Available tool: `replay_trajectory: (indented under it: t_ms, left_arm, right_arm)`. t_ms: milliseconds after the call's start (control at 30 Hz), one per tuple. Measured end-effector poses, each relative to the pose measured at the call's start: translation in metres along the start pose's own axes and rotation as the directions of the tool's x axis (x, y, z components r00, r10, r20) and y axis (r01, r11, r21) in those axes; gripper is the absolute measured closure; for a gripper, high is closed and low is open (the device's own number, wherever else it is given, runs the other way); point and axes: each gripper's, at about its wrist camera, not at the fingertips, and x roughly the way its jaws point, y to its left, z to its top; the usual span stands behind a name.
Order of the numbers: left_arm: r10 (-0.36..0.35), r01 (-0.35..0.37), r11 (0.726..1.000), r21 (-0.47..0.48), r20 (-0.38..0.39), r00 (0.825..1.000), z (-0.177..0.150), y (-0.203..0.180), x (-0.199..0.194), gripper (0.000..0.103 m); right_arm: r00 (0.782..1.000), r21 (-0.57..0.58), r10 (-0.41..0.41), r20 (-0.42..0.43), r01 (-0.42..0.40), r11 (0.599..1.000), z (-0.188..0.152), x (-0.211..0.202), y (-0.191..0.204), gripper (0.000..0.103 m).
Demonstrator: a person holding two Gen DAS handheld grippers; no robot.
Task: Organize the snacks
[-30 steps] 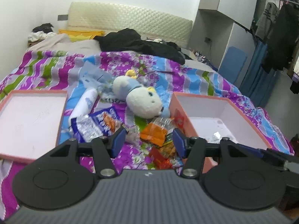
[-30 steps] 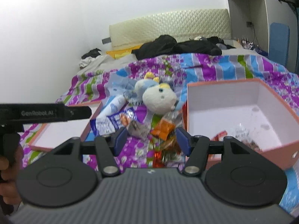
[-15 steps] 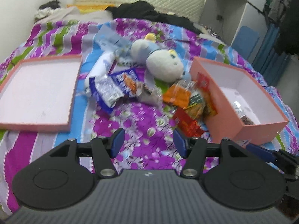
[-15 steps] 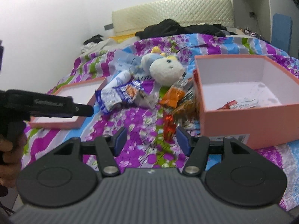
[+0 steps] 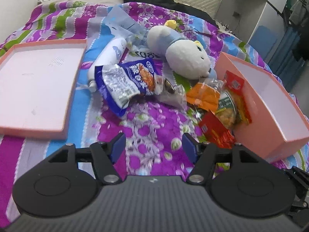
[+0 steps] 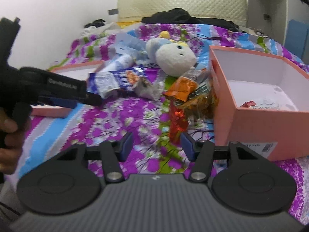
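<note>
The left gripper (image 5: pixel 153 145) has its jaws spread with only bedspread between them; they have just been opening and stand wider than a second ago. The right gripper (image 6: pixel 156 145) also has its jaws apart around nothing, though they have just been closing a little.

Both views have dropped toward the bed since the earlier frames: the headboard and wall that filled the upper half a second ago have slid up and out, and the floral bedspread (image 5: pixel 146 119) now fills the space ahead of both pairs of jaws.

Ahead of the left jaws and slightly left lies the blue-and-white snack bag (image 5: pixel 127 83), which earlier sat just above the left fingertip and is now well clear of it. Ahead and to the right, the orange packet (image 5: pixel 202 96), a green-and-yellow packet (image 5: pixel 227 108) and the red packet (image 5: pixel 214 131) lean against the wall of the open pink box (image 5: pixel 270 119). The red packet is just beside the left gripper's right fingertip. The box lid (image 5: pixel 38 89) lies far left of the jaws, and the plush toy (image 5: pixel 185 58) is beyond the snacks.

In the right wrist view the red packet (image 6: pixel 178 119) stands just ahead of the right fingertip, and a few wrappers (image 6: pixel 260 104) lie inside the box.
</note>
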Motion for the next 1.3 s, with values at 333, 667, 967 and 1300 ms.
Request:
replay_trajectory:
  t_ms: [333,667,967,1300]
  left_arm:
    - [-0.034,0.038,0.995,0.089,-0.048,0.998,0.038,-0.009,0.077,0.022]
    - [0.000,0.013,0.978,0.206,-0.063,0.998,0.070,-0.037,0.142,0.019]
    - [0.048,-0.018,0.945,0.327,-0.086,0.995,0.074,-0.062,0.187,0.019]
    - [0.075,-0.043,0.927,0.372,-0.071,0.995,0.071,-0.068,0.197,0.025]
  right_arm:
    - [0.987,-0.073,-0.154,-0.039,0.151,0.986,0.006,0.053,0.009,0.060]
    - [0.966,-0.238,-0.258,0.013,0.253,0.938,0.021,0.079,0.023,0.060]
    - [0.967,-0.249,-0.221,-0.124,0.186,0.951,0.020,0.102,0.012,0.060]
    - [0.967,-0.255,-0.170,-0.188,0.119,0.959,0.022,0.104,0.012,0.079]
